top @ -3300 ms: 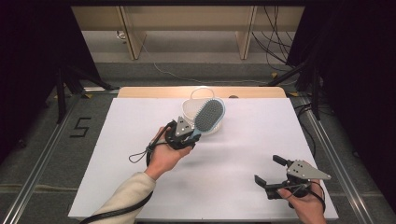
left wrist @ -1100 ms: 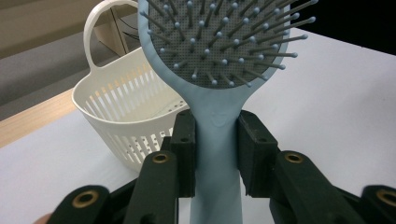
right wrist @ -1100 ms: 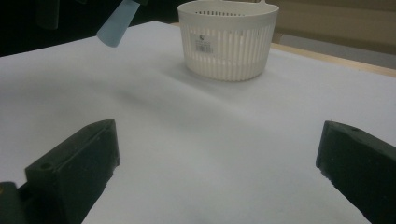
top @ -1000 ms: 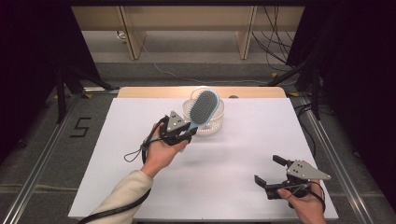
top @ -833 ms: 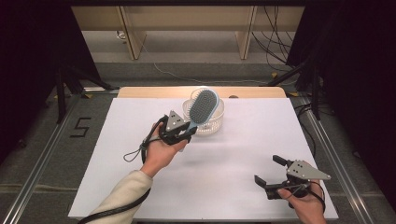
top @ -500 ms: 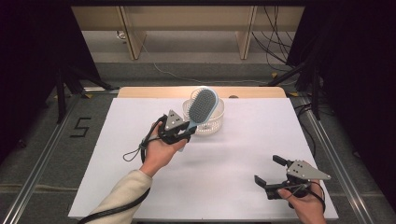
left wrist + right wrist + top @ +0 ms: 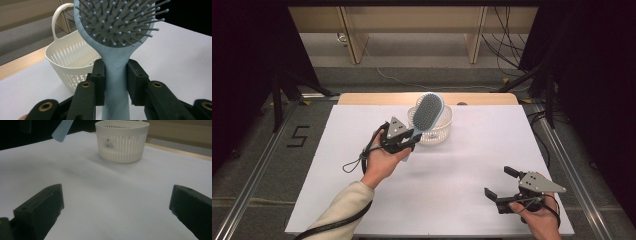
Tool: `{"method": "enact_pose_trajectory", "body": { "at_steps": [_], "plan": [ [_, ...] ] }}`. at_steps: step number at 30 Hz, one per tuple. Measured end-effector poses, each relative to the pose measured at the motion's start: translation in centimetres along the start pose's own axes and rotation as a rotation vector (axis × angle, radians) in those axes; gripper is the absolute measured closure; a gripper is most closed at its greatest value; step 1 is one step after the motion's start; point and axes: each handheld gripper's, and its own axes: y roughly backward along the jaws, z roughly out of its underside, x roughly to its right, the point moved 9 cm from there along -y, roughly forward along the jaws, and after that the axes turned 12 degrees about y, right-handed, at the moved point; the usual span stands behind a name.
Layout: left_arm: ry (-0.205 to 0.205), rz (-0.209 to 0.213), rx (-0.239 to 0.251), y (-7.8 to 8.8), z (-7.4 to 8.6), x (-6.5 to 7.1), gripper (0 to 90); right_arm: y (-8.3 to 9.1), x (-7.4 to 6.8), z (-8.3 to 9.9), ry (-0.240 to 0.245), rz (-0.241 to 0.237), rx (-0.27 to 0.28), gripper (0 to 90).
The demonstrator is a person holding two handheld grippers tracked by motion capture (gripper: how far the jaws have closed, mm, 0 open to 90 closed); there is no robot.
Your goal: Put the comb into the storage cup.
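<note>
I am holding the hairbrush (image 7: pixel 428 111) by its handle, pinched in my left gripper (image 7: pixel 408 141) above the basket (image 7: pixel 443 131), tilting it head-down over the rim, my right gripper (image 7: pixel 502 183) resting spread.

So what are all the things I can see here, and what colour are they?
hairbrush: 1, light blue with grey bristle pad, held by its handle above the near rim of the basket
basket: 1, white, slotted, with a loop handle, at the far middle of the table
table: 1, white top with a wooden far edge
left tool: 1, black, shut on the hairbrush handle
right tool: 1, black, open, near right corner of the table
</note>
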Motion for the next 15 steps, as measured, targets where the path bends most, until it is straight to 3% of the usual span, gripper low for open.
{"method": "enact_pose_trajectory", "body": {
  "at_steps": [15],
  "plan": [
    [0.011,-0.008,0.009,0.19,-0.29,-0.40,70.0,-0.01,0.00,0.01,-0.001,0.000,0.000,0.2]
  ]
}}
